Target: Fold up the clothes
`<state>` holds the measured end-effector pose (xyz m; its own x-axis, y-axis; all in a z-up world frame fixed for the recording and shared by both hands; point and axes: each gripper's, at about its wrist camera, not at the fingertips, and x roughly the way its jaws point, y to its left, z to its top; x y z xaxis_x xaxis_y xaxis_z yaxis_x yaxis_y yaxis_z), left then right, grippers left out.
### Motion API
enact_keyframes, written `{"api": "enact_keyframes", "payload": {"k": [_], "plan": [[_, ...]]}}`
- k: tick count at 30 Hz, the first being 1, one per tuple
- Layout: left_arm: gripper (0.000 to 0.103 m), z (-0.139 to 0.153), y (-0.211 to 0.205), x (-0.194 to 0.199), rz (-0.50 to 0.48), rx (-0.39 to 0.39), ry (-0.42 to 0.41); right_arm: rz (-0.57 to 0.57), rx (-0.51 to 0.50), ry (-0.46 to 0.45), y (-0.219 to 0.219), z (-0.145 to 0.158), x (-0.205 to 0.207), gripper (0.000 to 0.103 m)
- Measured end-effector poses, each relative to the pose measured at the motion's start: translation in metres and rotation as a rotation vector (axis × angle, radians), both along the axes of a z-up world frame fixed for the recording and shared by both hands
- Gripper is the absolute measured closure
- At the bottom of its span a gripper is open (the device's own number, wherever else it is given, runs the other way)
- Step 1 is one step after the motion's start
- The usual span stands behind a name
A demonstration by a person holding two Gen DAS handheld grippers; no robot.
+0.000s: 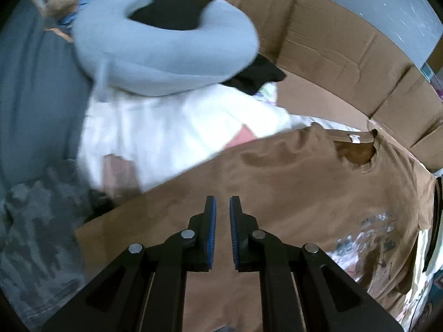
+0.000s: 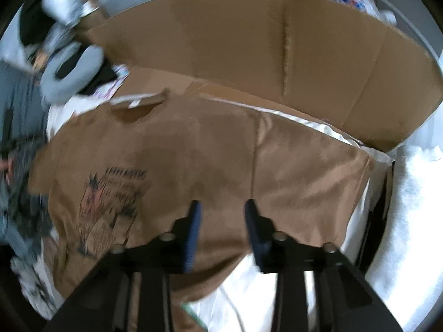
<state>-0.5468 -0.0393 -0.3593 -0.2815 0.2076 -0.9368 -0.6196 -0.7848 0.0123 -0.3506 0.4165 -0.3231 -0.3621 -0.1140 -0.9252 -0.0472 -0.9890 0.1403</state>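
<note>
Two tongs hover over a brown T-shirt (image 1: 290, 182) spread flat on white bedding (image 2: 409, 207), its collar (image 1: 357, 149) toward 12 o'clock by a cardboard sheet (image 2: 249, 44). The left gripper (image 1: 223, 202) looks nearly pressed together and empty; the right gripper (image 2: 223, 206) stands spread, holding nothing. A neat fold likely means pinching the hem corners evenly, keeping the cloth taut

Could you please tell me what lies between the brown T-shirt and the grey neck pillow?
In the left wrist view, a heap of white cloth fills the stretch between the brown T-shirt and the grey neck pillow.
</note>
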Motion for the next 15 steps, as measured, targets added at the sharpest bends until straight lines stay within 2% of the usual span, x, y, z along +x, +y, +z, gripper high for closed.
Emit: {"api": "enact_keyframes", "payload": {"k": [1,9,15], "plan": [[0.094,-0.004,0.006,0.002,-0.008,0.006,-0.006,-0.017,-0.005,0.000,0.004,-0.004,-0.006,0.090],[0.094,-0.036,0.041,0.010,-0.062,0.035,-0.034,-0.097,-0.035,0.017,0.027,-0.035,-0.054,0.092],[0.094,-0.053,0.052,-0.002,-0.080,0.049,-0.011,-0.115,-0.049,0.025,0.024,-0.060,-0.092,0.092]]}}
